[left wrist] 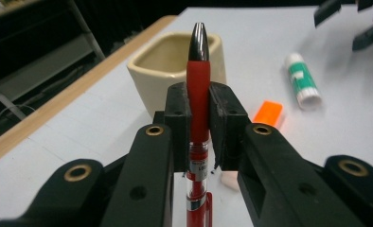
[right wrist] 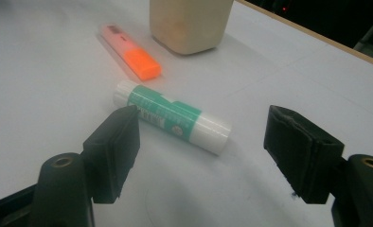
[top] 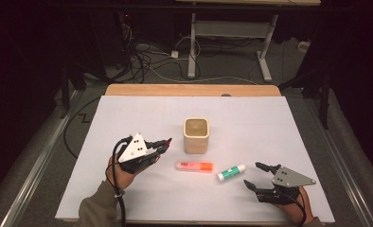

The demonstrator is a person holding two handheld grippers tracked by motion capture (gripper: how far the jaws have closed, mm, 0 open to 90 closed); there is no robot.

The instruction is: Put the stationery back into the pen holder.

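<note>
While the red pen point(left wrist: 199, 94) is being clamped between the pads of the left gripper point(top: 162, 146), the step in hand is judged to be the carrying of that pen toward the cream cup point(top: 196, 135), which is taken as the landmark. The pen is being held just left of the cup and clear of the white table point(top: 128, 198). Its long axis is lying along the jaws, with the dark tip pointing away from the hand, toward the cup. For the next move, the pen is likely to need lifting above the rim and tilting until one end is pointing down into the opening; a low approach could be knocking the cup wall.

In front of the cup, the orange highlighter point(top: 194, 166) is lying flat, its long axis running left to right. Right of it, the green-and-white glue stick point(top: 231, 172) is lying at a slant. Further right of the cup, the right gripper point(top: 255, 175) is being held with jaws apart, nothing between them, facing the glue stick.
</note>
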